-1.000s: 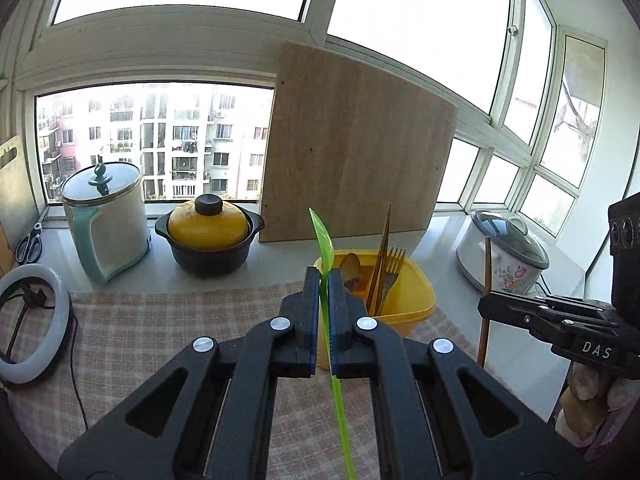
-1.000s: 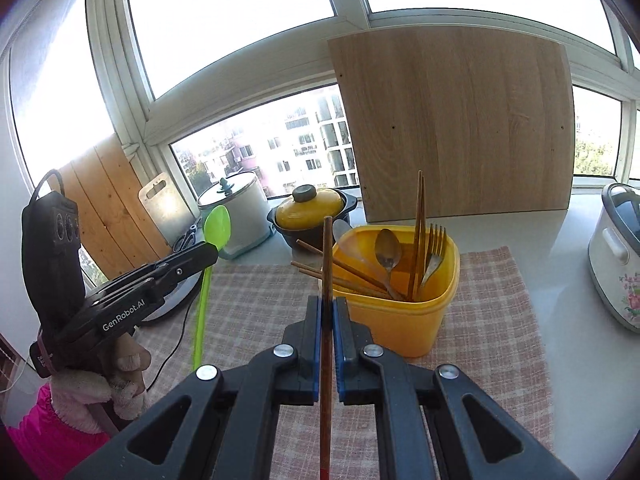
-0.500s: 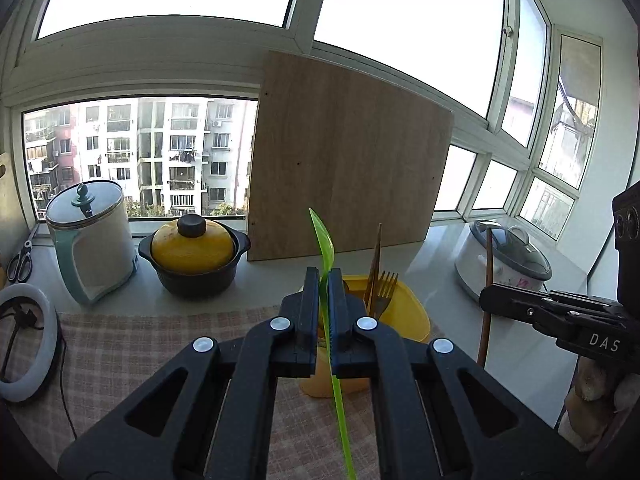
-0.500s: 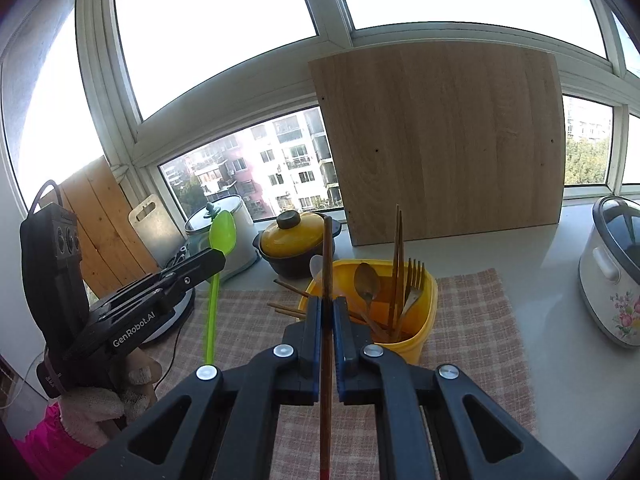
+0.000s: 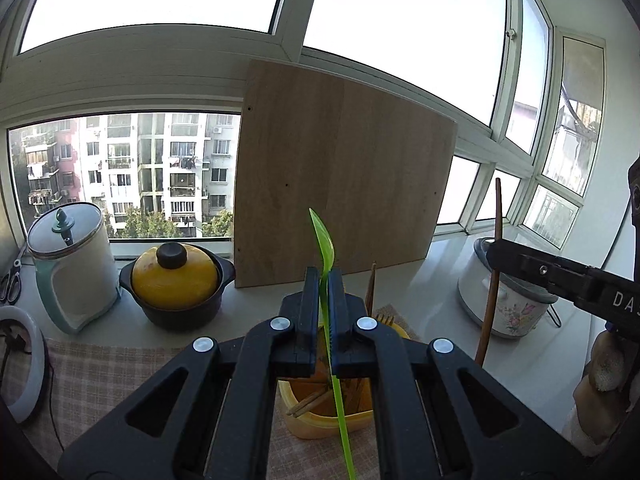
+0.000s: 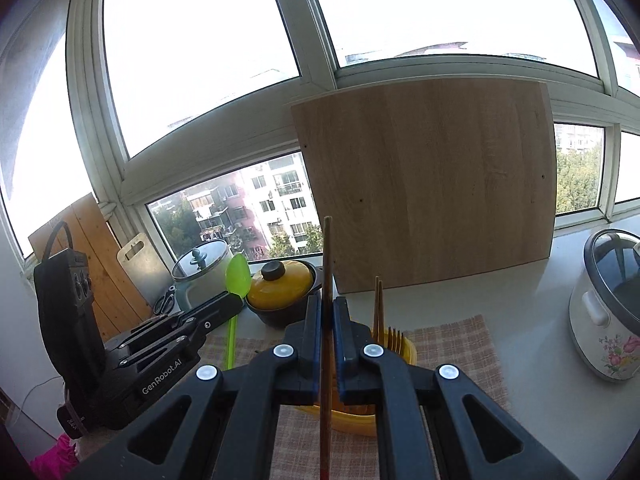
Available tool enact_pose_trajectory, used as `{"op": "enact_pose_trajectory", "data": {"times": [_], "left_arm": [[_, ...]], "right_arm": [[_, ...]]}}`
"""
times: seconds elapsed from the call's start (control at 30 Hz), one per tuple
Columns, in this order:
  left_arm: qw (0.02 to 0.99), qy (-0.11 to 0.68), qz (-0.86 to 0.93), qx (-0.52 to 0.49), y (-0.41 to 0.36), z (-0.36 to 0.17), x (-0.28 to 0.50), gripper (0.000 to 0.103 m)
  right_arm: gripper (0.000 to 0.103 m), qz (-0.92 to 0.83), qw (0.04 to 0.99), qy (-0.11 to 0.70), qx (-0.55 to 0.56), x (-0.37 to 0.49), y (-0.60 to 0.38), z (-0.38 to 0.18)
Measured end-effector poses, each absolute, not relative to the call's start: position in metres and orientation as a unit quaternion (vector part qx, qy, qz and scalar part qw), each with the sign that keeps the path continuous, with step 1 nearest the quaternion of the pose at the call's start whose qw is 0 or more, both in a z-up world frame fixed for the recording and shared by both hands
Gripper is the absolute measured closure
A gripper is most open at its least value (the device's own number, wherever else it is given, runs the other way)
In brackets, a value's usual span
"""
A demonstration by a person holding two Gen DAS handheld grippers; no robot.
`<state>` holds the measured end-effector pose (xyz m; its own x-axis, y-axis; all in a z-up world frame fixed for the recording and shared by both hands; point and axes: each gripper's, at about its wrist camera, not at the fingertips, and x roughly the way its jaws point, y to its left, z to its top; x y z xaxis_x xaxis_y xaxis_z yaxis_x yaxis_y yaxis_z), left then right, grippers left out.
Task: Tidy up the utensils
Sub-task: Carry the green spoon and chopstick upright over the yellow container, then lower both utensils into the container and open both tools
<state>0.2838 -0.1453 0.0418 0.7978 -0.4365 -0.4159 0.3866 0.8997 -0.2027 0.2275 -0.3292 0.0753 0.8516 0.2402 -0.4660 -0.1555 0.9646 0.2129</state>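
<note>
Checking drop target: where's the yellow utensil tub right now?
In both wrist views the yellow tub sits on the checked mat just under the two grippers, in front of the leaning wooden board, right of the yellow-lidded pot.

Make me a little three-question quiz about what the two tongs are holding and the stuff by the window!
1. True or false: the left tongs are shut on a green spoon.
2. What do the right tongs hold? A) a fork B) a wooden chopstick C) scissors
3. Fill in: the black pot has a ____ lid.

Key: 1 true; 2 B; 3 yellow.
</note>
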Motion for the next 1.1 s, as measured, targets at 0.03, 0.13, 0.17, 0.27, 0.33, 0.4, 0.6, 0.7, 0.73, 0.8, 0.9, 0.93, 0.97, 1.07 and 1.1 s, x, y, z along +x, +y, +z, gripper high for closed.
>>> {"op": "enact_pose_trajectory", "data": {"times": [0.03, 0.13, 0.17, 0.27, 0.33, 0.4, 0.6, 0.7, 0.73, 0.8, 0.9, 0.93, 0.97, 1.07, 1.1], "left_arm": [[0.947, 0.231, -0.215, -0.055, -0.148, 0.042, 0.288, 0.102], [0.951, 0.229, -0.202, -0.058, -0.156, 0.039, 0.300, 0.102], [0.952, 0.228, -0.197, -0.058, -0.159, 0.038, 0.304, 0.102], [0.956, 0.224, -0.183, -0.049, -0.170, 0.033, 0.314, 0.102], [0.958, 0.223, -0.174, -0.039, -0.178, 0.028, 0.319, 0.102], [0.960, 0.222, -0.169, -0.031, -0.186, 0.023, 0.322, 0.102], [0.962, 0.221, -0.157, -0.024, -0.197, 0.013, 0.329, 0.102], [0.964, 0.220, -0.150, -0.021, -0.197, 0.009, 0.331, 0.102], [0.965, 0.217, -0.147, -0.020, -0.197, 0.009, 0.331, 0.102], [0.964, 0.220, -0.147, -0.021, -0.196, 0.007, 0.333, 0.102], [0.963, 0.225, -0.149, -0.021, -0.195, 0.005, 0.332, 0.102], [0.963, 0.225, -0.148, -0.021, -0.195, 0.004, 0.332, 0.102], [0.963, 0.226, -0.148, -0.022, -0.193, 0.004, 0.331, 0.102], [0.961, 0.229, -0.151, -0.027, -0.189, 0.004, 0.329, 0.102], [0.961, 0.230, -0.151, -0.029, -0.188, 0.005, 0.329, 0.102]], "right_arm": [[0.100, 0.100, 0.960, 0.249, 0.084, 0.232, -0.330, 0.077], [0.100, 0.088, 0.962, 0.243, 0.086, 0.245, -0.333, 0.081], [0.100, 0.083, 0.964, 0.239, 0.085, 0.249, -0.334, 0.082], [0.100, 0.071, 0.966, 0.234, 0.090, 0.262, -0.339, 0.082], [0.100, 0.065, 0.966, 0.232, 0.096, 0.270, -0.342, 0.081], [0.100, 0.058, 0.966, 0.232, 0.099, 0.278, -0.345, 0.078], [0.100, 0.048, 0.968, 0.225, 0.103, 0.292, -0.349, 0.069], [0.100, 0.052, 0.965, 0.233, 0.104, 0.297, -0.348, 0.060], [0.100, 0.054, 0.965, 0.236, 0.102, 0.297, -0.347, 0.057], [0.100, 0.054, 0.964, 0.241, 0.096, 0.298, -0.344, 0.052], [0.100, 0.060, 0.962, 0.250, 0.093, 0.297, -0.342, 0.044], [0.100, 0.061, 0.962, 0.252, 0.091, 0.296, -0.341, 0.042], [0.100, 0.061, 0.962, 0.253, 0.089, 0.295, -0.340, 0.041], [0.100, 0.066, 0.960, 0.257, 0.085, 0.291, -0.338, 0.038], [0.100, 0.067, 0.960, 0.259, 0.084, 0.290, -0.338, 0.036]]}}
